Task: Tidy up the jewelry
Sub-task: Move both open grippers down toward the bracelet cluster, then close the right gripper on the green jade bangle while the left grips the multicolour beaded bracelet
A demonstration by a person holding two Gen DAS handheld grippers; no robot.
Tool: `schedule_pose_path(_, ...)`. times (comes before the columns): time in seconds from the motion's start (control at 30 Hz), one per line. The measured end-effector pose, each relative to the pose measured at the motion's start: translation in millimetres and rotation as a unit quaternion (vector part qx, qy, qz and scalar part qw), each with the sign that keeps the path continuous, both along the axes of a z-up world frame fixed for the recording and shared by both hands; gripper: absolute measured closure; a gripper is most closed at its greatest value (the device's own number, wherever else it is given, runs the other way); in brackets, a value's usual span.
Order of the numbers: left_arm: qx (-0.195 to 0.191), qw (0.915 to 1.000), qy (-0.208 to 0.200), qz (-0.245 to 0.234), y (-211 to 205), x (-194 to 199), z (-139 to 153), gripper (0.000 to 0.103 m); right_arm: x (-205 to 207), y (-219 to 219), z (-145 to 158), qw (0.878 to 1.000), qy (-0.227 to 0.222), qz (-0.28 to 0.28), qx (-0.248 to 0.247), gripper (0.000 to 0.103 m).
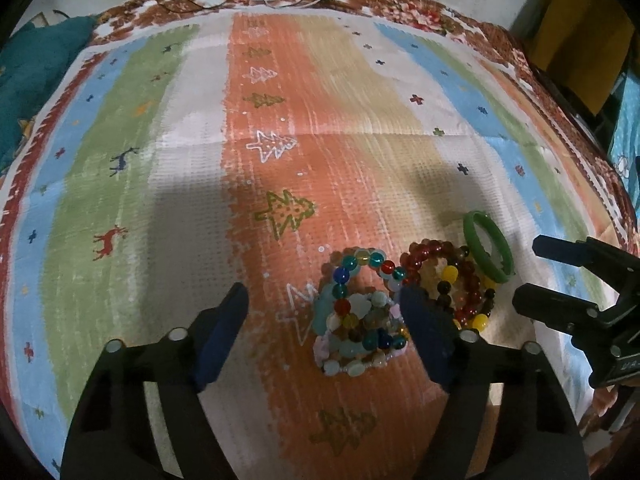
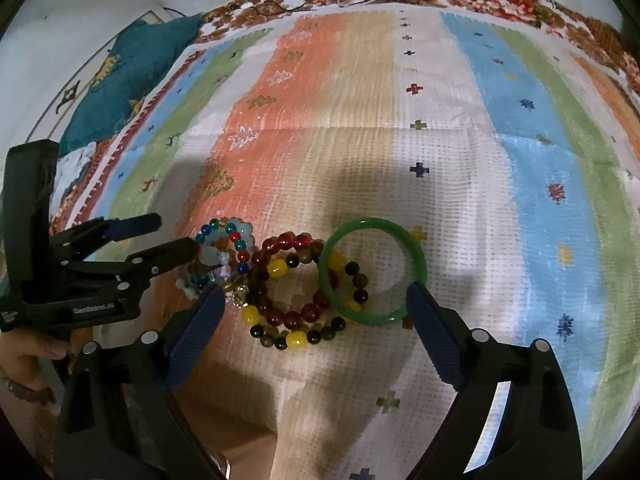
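**Bracelet cluster: handling and grasp points**

Bracelets lie bunched on the striped mat (image 2: 440,160), at the seam between its orange and white bands. We identify four items: a green bangle (image 2: 374,268) at the right end, a dark red beaded bracelet (image 2: 288,280) beside it, a dark and yellow beaded bracelet (image 2: 296,338) looped through the same area, and a multicoloured beaded bracelet (image 1: 352,320) at the left end. The bangle overlaps the red and yellow strands; the beaded pieces touch or overlap one another.

We hold the left gripper (image 1: 324,332) wide open and empty, its fingers straddling the multicoloured bracelet. We hold the right gripper (image 2: 316,320) equally wide open and empty, its fingers bracketing the red strand and the near arc of the bangle.

Handling, as we judge it:
- The bangle looks rigid and smooth. Grip across its band at the free far or right arc; it may slip.
- The beaded strands look light and limp, and probably elastic. Pinch one bead run only; neighbours may drag along.
- Separate the bangle first, since it lies uppermost.
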State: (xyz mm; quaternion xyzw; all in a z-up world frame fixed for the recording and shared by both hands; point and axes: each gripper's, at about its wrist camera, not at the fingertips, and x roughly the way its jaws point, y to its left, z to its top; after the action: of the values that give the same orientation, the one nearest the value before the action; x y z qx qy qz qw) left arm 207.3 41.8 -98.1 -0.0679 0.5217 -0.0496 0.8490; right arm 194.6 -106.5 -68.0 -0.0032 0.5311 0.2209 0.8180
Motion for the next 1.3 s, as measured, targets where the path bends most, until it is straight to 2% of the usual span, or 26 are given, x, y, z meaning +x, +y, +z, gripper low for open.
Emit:
schedule_pose_path(0.1,0.001,1.0,0.008,-0.006,-1.5,5.0,-5.5,0.043,7.2,-1.1,-6.1,1.0,0.01,-0.008,0.005,0.017)
schedule_pose_path(0.43,-0.005,0.9994,0.021,-0.027,-5.1,12.9,-16.3,0.068,29.2,-1.6,-22.7,0.998,0.039,-0.034,0.035,0.025)
schedule_pose_path(0.77,-0.014,0.9992,0.021,-0.031,-0.7,16.4,-18.9,0.08,39.9,-1.0,-34.7,0.996,0.062,-0.045,0.048,0.048)
schedule_pose_path(0.87,-0.013,0.999,0.017,-0.039,-2.7,15.9,-18.2,0.087,41.2,0.6,-36.6,0.996,0.064,-0.044,0.049,0.052)
schedule_pose_path(0.97,-0.008,0.9989,0.014,-0.043,-4.9,15.5,-17.0,0.089,42.3,0.6,-37.9,0.995,0.067,-0.046,0.051,0.062)
schedule_pose_path(1.13,-0.014,0.999,0.01,-0.041,-2.6,14.8,-15.3,0.093,41.6,-0.9,-37.6,0.995,0.068,-0.046,0.054,0.063)
schedule_pose_path(1.23,-0.012,0.9992,0.004,-0.037,-1.4,13.7,-12.7,0.093,41.8,-0.7,-36.2,0.995,0.066,-0.045,0.052,0.068)
schedule_pose_path(1.27,-0.012,0.9993,0.003,-0.036,-1.0,13.6,-11.5,0.093,42.1,-0.3,-35.0,0.995,0.065,-0.044,0.053,0.084)
schedule_pose_path(1.3,-0.013,0.9993,0.0,-0.036,-1.0,13.4,-9.7,0.094,42.1,-0.9,-33.3,0.996,0.063,-0.045,0.053,0.087)
